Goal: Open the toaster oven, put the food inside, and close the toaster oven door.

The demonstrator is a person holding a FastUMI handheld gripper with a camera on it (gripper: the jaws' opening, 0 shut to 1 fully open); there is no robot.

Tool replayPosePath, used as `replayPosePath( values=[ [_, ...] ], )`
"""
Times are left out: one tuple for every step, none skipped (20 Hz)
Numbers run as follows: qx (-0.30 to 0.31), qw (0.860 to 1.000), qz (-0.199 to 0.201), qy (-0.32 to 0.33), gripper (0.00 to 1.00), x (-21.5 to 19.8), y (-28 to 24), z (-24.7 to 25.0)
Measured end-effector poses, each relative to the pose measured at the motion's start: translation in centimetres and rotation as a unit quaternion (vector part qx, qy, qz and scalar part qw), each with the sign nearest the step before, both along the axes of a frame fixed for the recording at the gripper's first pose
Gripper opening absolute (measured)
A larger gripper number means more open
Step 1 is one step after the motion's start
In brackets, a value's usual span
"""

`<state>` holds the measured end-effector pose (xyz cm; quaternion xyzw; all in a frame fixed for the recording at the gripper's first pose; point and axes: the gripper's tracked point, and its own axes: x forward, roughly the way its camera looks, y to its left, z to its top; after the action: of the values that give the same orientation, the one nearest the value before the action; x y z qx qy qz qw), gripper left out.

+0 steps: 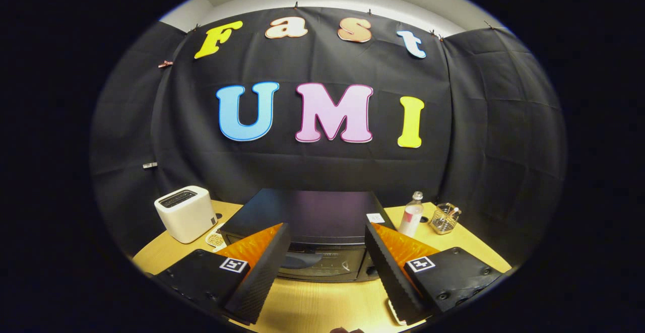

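Tongs [326, 277] stand wide apart at the bottom of the frame and hold nothing; the wooden table [322, 305] shows in the gap between the two fingers.

Just ahead of the fingers, in the lower middle of the frame, stands the toaster oven [315, 222], a dark box with a flat, slightly shiny top. Its glass door [317, 265] faces the tongs and seems closed, so I judge that the task is at its very beginning. The handle I cannot make out clearly; probably it runs along the upper edge of the door, and there I would take hold.

In my judgement the door is stiff on its hinge and needs a firm, steady pull downward. The oven body looks heavy enough to stay in place, but the glass is fragile and smooth, so the fingers should grip the handle and not the pane.

At the lower left of the frame, left of the oven, a white toaster [185, 213] stands on the table, and a small plate with something pale on it [215, 239] lies between the two; this may be the food, but it is too small to tell. At the lower right, a clear bottle [412, 214] and a wire basket [445, 218] stand near each other.
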<state>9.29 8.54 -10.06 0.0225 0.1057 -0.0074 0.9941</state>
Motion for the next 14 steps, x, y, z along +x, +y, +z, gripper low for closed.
replayPosePath(
  values=[
    [0.003,1.0,-0.003,0.005,0.98,0.6,0.4,-0.6],
    [0.003,1.0,-0.007,0.01,0.98,1.1,0.9,-1.2],
    [0.003,1.0,-0.008,0.018,0.98,1.7,1.4,-2.1],
    [0.001,1.0,-0.009,0.025,0.98,2.1,1.8,-3.1],
    [-0.001,0.999,-0.008,0.033,0.98,2.4,2.2,-3.8],
    [-0.003,0.999,-0.005,0.041,0.98,2.8,2.7,-4.6],
    [-0.007,0.999,-0.001,0.048,0.98,3.0,3.2,-5.3],
    [-0.009,0.999,0.003,0.053,0.98,3.4,3.7,-5.8],
    [-0.01,0.998,0.006,0.056,0.98,3.7,4.0,-6.1],
    [-0.009,0.998,0.007,0.058,0.98,3.9,4.3,-6.5],
    [-0.003,0.998,0.01,0.062,0.98,4.2,4.6,-6.8],
    [0.003,0.998,0.011,0.066,0.98,4.6,5.0,-7.2],
    [0.006,0.996,0.007,0.083,0.98,4.9,5.1,-8.1],
    [0.014,0.996,0.0,0.089,0.98,4.9,5.1,-8.0]
  ],
)
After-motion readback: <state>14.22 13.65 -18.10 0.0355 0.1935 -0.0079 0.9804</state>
